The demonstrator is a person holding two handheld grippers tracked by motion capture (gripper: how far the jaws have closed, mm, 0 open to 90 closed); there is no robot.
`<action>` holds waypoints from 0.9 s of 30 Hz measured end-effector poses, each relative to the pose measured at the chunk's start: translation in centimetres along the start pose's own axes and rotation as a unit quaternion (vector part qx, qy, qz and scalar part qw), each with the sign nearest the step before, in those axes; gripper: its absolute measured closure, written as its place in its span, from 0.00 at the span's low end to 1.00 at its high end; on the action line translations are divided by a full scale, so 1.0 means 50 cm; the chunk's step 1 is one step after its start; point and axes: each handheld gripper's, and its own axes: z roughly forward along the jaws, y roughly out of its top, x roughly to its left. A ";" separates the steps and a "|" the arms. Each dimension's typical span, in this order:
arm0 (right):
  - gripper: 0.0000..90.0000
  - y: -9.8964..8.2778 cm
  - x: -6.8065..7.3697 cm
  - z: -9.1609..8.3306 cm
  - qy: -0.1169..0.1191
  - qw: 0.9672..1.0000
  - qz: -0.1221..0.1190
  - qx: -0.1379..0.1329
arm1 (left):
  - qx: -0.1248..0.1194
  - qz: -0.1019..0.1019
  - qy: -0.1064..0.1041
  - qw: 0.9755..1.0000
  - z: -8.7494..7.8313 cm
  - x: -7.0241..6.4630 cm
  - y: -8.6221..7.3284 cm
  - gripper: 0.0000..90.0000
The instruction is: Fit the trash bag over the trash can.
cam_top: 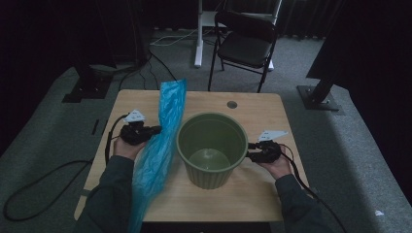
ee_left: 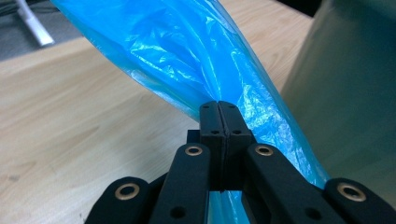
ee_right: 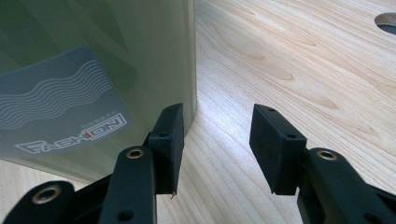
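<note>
Left gripper: your left gripper (cam_top: 154,130) had its jaws pressed tight together, and there it was, pinching the blue plastic bag (cam_top: 163,145).
Grip, close up: in the left gripper view the two black pads met flat with the bag's (ee_left: 196,60) film squeezed between them, bunched into a narrow neck at the pinch.
Bag: it hung as a long twisted strip, one end up over the far part of the table (cam_top: 121,104), the other trailing down past the near edge by your left sleeve.
Right gripper: your right gripper (cam_top: 250,149) stood spread wide and held nothing.
Right jaws: in the right gripper view one pad sat just beside the wall of the green bin (ee_right: 93,56); contact could not be told. The other pad was out over bare wood.
Bin: the green bin (cam_top: 212,145) stood upright mid-table, between your two grippers, bag just to its left.
</note>
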 end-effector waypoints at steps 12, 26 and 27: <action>0.61 0.000 -0.001 -0.002 0.000 1.000 0.000 0.000 | -0.026 0.035 -0.034 0.998 -0.055 -0.015 0.037 0.99; 0.61 0.001 -0.002 -0.002 0.000 1.000 -0.001 0.000 | -0.043 0.070 -0.046 0.996 -0.107 -0.039 0.062 0.99; 0.61 0.001 -0.001 -0.001 0.001 1.000 0.000 0.000 | -0.043 0.072 -0.047 0.995 -0.109 -0.042 0.062 0.99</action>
